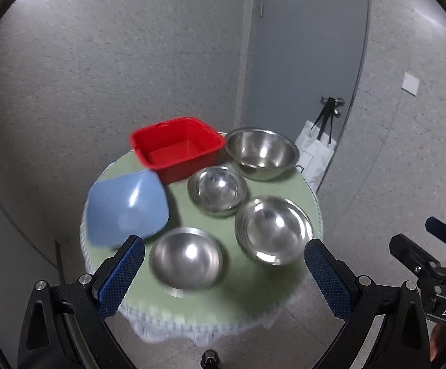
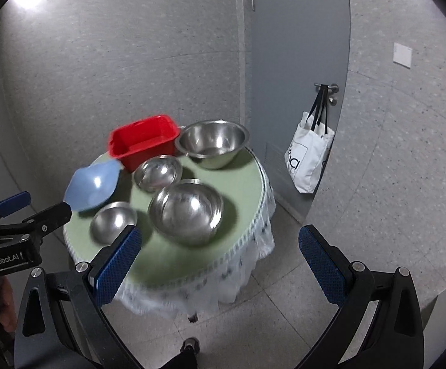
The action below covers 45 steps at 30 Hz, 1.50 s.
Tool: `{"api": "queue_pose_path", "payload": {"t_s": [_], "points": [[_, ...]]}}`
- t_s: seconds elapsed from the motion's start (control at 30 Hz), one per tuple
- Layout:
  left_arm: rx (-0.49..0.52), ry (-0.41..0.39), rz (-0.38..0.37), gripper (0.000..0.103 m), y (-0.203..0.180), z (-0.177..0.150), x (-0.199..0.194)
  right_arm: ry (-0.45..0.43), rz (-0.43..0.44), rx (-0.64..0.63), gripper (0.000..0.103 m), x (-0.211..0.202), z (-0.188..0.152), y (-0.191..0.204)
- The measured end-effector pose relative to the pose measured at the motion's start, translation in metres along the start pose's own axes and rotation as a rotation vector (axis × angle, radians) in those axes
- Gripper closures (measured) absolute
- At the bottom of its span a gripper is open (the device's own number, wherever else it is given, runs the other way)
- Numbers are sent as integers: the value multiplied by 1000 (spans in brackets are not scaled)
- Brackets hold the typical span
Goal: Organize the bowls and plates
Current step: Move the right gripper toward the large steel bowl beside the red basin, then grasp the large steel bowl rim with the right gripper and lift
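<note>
Both grippers, left gripper (image 1: 223,272) and right gripper (image 2: 219,259), hovered wide open; nesting should start with the lower-centre small steel bowl (image 1: 186,258), gripped by its rim.

The right hand-held gripper (image 2: 219,264) hangs wide open and empty above the near edge of the round bench (image 2: 247,184). Near the red tub (image 2: 142,141), at its right, stands the biggest steel bowl (image 2: 212,143). In front of the tub are three smaller steel bowls, and a blue bowl (image 2: 92,186) lies at its left.
</note>
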<state>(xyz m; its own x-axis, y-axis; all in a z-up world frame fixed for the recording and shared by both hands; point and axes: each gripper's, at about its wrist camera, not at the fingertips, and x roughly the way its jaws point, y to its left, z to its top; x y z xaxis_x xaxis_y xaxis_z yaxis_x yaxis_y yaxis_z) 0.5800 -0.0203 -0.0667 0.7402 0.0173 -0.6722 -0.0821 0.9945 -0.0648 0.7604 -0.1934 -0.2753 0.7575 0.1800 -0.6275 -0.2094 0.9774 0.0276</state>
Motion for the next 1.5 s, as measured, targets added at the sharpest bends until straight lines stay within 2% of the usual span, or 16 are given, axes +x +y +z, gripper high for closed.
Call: {"api": "queue_pose_path", "payload": {"t_s": [0.1, 0.2, 0.3, 0.4, 0.57, 0.67, 0.73, 0.83, 0.97, 1.0, 1.13, 1.2, 1.23, 1.3, 1.33, 1.5], "points": [[31, 18, -39, 1, 7, 51, 63, 14, -17, 19, 0, 32, 29, 0], [46, 15, -24, 1, 14, 96, 123, -2, -43, 31, 0, 63, 54, -6], [22, 85, -54, 1, 17, 133, 193, 45, -59, 49, 0, 100, 71, -19], [11, 129, -32, 1, 15, 154, 245, 92, -74, 75, 0, 140, 86, -40], [-37, 216, 13, 3, 5, 190, 350, 158, -35, 103, 0, 209, 106, -70], [-55, 258, 65, 9, 2, 197, 398, 210, 15, 121, 1, 258, 119, -88], [-83, 290, 86, 11, 1, 206, 433, 250, 75, 139, 8, 293, 128, -100], [-110, 333, 125, 15, 0, 212, 481, 318, 123, 137, 19, 344, 137, -114], [-130, 380, 166, 20, -8, 216, 530, 407, 203, 158, 43, 394, 132, -127], [-130, 388, 174, 23, -11, 214, 541, 427, 249, 174, 46, 405, 130, -131], [-132, 431, 187, 33, -18, 212, 588, 446, 398, 192, 63, 422, 127, -133], [-136, 443, 185, 47, -20, 210, 607, 440, 450, 186, 75, 423, 127, -133], [-137, 446, 178, 52, -23, 208, 611, 441, 468, 183, 75, 424, 127, -133], [-141, 448, 156, 75, -27, 206, 623, 438, 479, 176, 76, 424, 126, -133], [-140, 446, 135, 79, -30, 205, 634, 438, 483, 174, 76, 424, 125, -132], [-114, 435, 89, 81, -41, 200, 652, 427, 444, 145, 78, 420, 127, -133]]}}
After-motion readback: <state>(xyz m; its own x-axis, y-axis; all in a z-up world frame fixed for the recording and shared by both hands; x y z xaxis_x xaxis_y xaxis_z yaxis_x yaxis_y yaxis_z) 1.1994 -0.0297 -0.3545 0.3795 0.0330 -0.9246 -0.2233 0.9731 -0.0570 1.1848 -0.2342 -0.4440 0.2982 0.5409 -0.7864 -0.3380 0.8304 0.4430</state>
